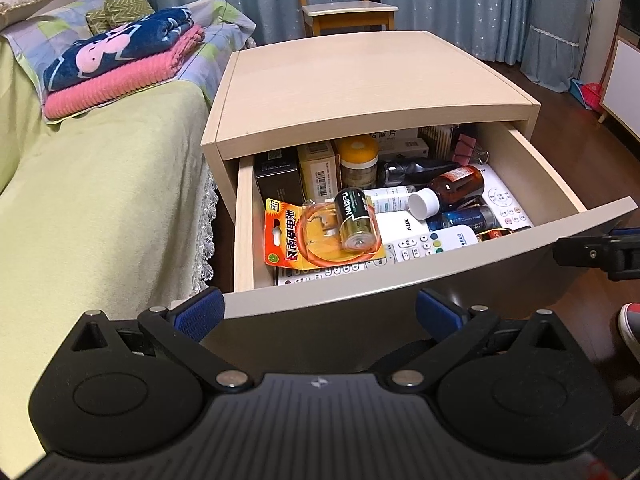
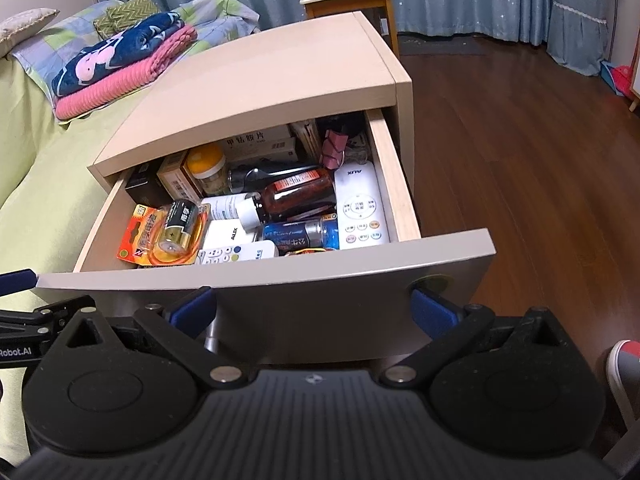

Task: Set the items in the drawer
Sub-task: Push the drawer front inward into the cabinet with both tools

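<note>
**Drawer open and full, both jaws empty**

The drawer (image 1: 440, 256) stands pulled out of the nightstand (image 1: 360, 80), packed with items. A battery (image 1: 356, 220) lies on an orange pack (image 1: 320, 236) at the drawer's left front, beside remotes (image 1: 408, 240) and a brown bottle (image 1: 456, 186). The left gripper (image 1: 320, 312) and right gripper (image 2: 314, 308) hang before the drawer front, jaws spread wide, holding nothing; the battery lies beyond and above them, well apart.
</note>
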{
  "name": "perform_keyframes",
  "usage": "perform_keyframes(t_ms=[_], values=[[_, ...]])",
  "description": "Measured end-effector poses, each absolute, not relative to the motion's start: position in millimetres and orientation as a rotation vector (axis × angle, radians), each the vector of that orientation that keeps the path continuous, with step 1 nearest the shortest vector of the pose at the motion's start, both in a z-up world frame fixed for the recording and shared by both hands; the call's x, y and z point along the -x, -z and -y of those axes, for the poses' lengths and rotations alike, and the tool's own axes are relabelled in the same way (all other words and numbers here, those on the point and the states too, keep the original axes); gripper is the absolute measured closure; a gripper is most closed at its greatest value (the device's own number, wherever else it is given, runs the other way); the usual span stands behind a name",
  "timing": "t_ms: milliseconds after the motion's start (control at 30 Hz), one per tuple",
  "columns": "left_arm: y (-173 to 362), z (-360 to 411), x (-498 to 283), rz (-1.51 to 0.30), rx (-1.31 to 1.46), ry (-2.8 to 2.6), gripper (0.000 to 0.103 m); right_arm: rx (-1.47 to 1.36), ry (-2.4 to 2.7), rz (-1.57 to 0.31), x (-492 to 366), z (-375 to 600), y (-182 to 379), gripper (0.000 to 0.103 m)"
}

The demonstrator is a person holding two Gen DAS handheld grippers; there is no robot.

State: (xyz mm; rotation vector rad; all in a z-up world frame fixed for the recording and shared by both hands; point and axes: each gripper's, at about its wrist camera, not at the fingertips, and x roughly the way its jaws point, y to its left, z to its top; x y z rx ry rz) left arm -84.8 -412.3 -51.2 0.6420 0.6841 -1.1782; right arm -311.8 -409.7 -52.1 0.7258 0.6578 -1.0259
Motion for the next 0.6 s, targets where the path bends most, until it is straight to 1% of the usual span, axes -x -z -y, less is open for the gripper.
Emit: perform_keyframes(t_ms=[233, 600], values=[[50.3, 407.1, 79.3, -0.721, -0.624, 1.175, 0.001, -0.725, 1.035, -0.661, 306.3, 404.1, 55.6, 0.0], [56.8, 408.9, 77.8, -0.716, -0.638, 1.173, 0.001, -0.719, 1.043, -0.661, 299.6, 406.9, 57.8, 0.0]])
